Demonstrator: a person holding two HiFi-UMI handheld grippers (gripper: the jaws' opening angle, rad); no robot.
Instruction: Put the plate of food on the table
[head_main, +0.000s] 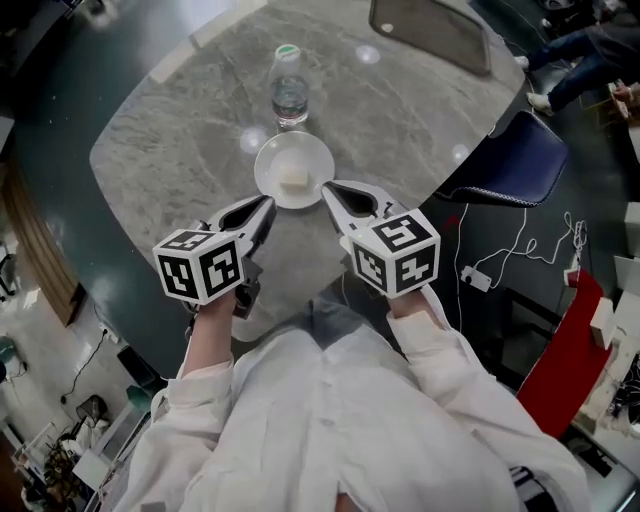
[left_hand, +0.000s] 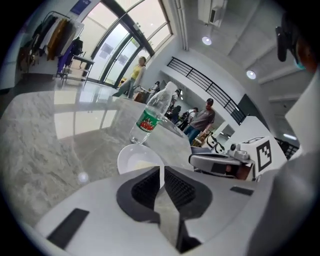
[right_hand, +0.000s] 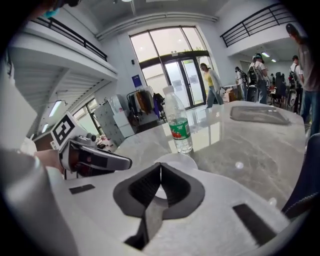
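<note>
The plate seemingly already sat mid-table; my left gripper and right gripper were shut by its rim.

Water bottle upright w/ green cap; blue chair at R; white cable on floor.

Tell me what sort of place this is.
Likely a large office or campus lobby: glass entrance doors, a railed mezzanine, and people standing about beyond the marble table.
</note>
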